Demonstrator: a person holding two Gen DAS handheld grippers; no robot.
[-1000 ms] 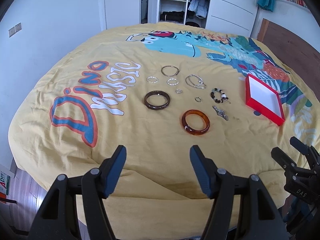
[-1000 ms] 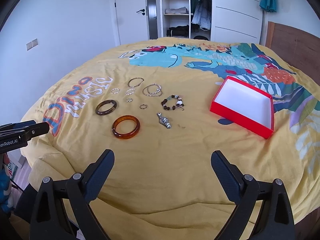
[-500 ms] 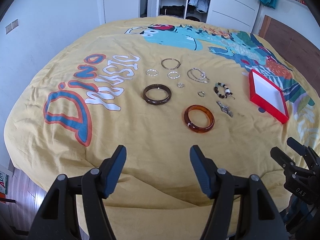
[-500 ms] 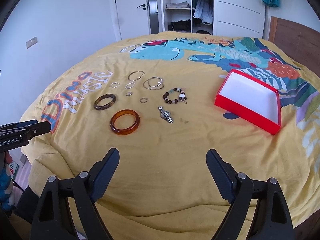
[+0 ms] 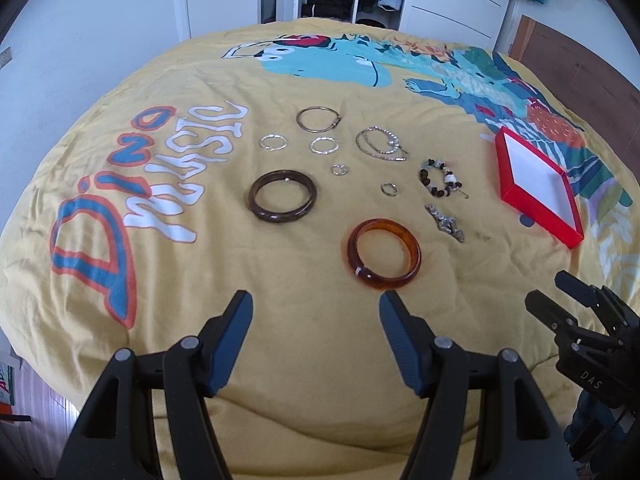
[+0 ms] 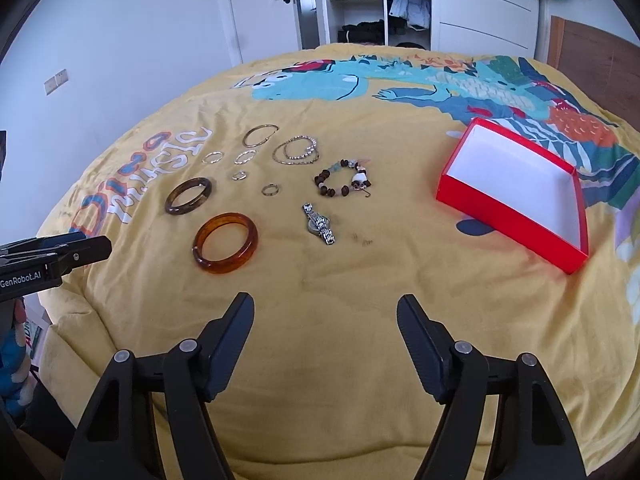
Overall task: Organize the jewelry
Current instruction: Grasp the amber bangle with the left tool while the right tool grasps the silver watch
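Jewelry lies spread on a yellow bedspread [image 5: 280,340]: an amber bangle [image 5: 384,253] [image 6: 225,242], a dark brown bangle [image 5: 283,195] [image 6: 188,195], a silver watch [image 6: 319,224] [image 5: 445,223], a beaded bracelet [image 6: 343,182] [image 5: 440,178], thin silver bracelets [image 6: 296,150] and small rings. An open red box [image 6: 504,216] [image 5: 536,208] with a white inside lies at the right. My left gripper [image 5: 316,312] is open and empty, just short of the amber bangle. My right gripper [image 6: 326,316] is open and empty, nearer than the watch.
The bed's near edge drops off below both grippers. A white wall, a door and an open wardrobe [image 6: 360,4] stand behind the bed. A wooden headboard [image 6: 592,56] is at the right.
Both grippers have moved forward over the bed toward the jewelry. The right gripper's jaws have narrowed somewhat. Nothing was picked up.
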